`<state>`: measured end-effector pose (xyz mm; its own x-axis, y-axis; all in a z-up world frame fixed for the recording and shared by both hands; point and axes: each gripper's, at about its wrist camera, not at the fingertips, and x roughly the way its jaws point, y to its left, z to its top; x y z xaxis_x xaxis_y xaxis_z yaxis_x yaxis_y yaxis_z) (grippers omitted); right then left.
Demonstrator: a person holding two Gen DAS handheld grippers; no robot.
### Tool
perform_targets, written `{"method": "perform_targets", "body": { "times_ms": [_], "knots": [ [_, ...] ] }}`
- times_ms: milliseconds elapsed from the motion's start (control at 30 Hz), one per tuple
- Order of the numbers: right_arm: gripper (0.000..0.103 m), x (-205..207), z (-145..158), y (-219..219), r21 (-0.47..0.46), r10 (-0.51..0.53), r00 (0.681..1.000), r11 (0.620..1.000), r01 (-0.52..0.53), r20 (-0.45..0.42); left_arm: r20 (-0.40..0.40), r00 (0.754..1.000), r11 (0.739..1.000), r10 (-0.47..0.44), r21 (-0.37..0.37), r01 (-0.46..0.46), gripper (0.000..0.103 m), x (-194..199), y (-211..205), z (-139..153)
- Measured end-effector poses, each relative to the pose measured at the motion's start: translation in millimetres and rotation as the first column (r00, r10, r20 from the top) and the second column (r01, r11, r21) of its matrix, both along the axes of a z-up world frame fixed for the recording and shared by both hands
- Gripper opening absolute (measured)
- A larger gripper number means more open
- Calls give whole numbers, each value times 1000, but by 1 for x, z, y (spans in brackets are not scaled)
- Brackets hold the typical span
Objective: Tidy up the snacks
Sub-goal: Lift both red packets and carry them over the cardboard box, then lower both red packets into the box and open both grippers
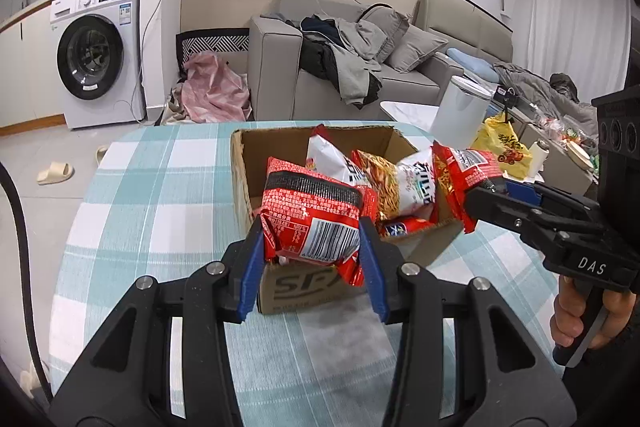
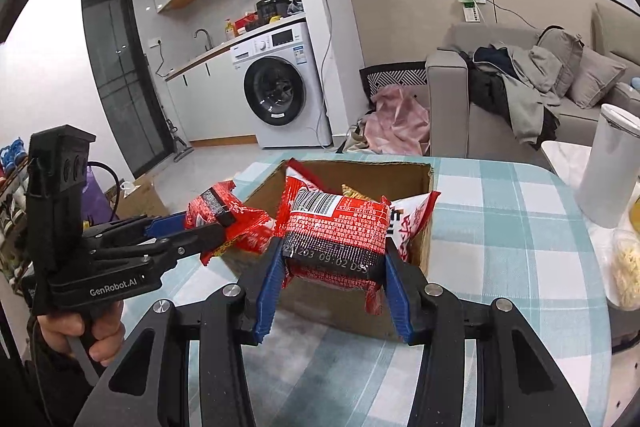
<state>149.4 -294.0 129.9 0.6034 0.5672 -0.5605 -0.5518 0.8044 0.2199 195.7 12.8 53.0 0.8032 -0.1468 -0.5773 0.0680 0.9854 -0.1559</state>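
Observation:
An open cardboard box [image 1: 280, 287] stands on the checked tablecloth, holding several red and white snack packets [image 1: 400, 183]. My left gripper [image 1: 312, 251] is shut on a red snack packet [image 1: 312, 215], held above the box's near edge. My right gripper [image 2: 332, 267] is shut on another red snack packet [image 2: 336, 231], held over the box [image 2: 348, 315]. In the left wrist view the right gripper [image 1: 476, 199] comes in from the right with its packet [image 1: 464, 167]. In the right wrist view the left gripper [image 2: 216, 223] comes in from the left with its packet [image 2: 236, 219].
The table [image 1: 160, 187] has a teal and white checked cloth. A white cylindrical canister [image 2: 608, 167] and a clear tub of yellowish food [image 2: 628, 267] stand at the table's right. A grey sofa [image 1: 360, 67] with clothes and a washing machine [image 1: 96, 55] are behind.

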Motion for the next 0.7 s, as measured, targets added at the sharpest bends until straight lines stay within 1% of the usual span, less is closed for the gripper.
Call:
{"method": "perform_targets", "body": {
  "times_ms": [67,333,567,700],
  "knots": [
    [47,7,-1,1,-4,-9,1000,1000,9,-2,5,1000,1000,11,22,-11,41,7,-3,-1],
    [47,29,-3,0,-4,-43,999,999,43,-13,-5,999,998,32,52,-32,41,32,-9,-7],
    [47,51,-7,2,-9,-66,997,998,66,-30,7,999,995,53,84,-54,41,44,-11,-10],
    [47,64,-11,2,7,-86,995,996,86,-55,0,998,997,55,60,-55,41,49,-5,-10]
  ]
}}
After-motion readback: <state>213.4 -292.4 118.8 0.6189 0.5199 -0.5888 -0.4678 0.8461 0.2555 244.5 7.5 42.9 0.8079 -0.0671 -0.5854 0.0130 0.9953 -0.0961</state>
